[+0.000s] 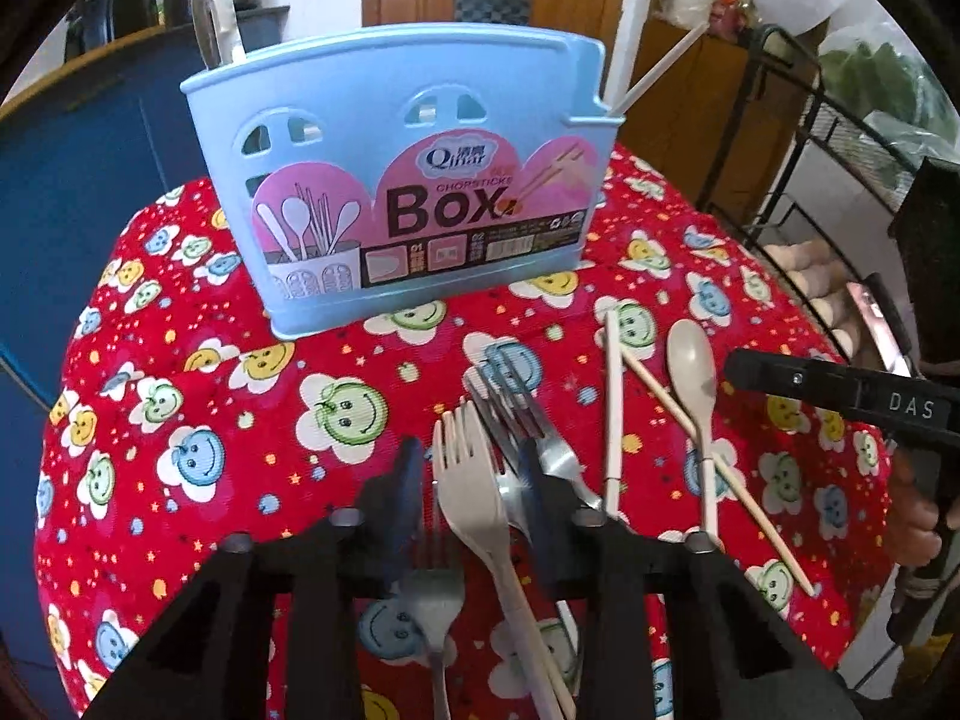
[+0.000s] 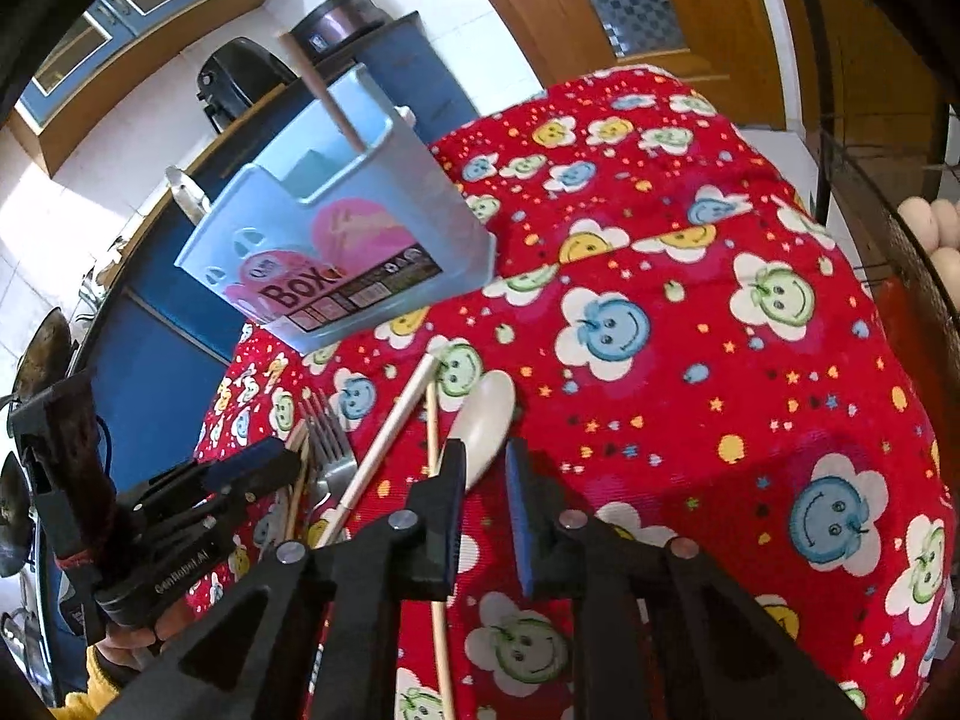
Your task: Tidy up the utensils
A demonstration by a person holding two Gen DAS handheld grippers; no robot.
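Left gripper [image 1: 474, 483], jaws open, straddled the cream plastic fork [image 1: 474, 480] among steel forks [image 1: 522, 414] near the blue plastic chopsticks box [image 1: 408, 180] on the red-clothed bench [image 1: 180, 360]. Best pinch the neck w/o snagging neighbours. Right gripper [image 2: 486, 516] hovered open by the beige spoon [image 2: 483, 426].

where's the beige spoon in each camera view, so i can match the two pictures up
Left wrist view: the beige spoon lies right of centre on the red cloth, bowl pointing toward the blue box, right of the forks.
Right wrist view: the beige spoon sits just left of centre, its handle end hidden behind the jaws.
Shared landmark: the blue chopsticks box.
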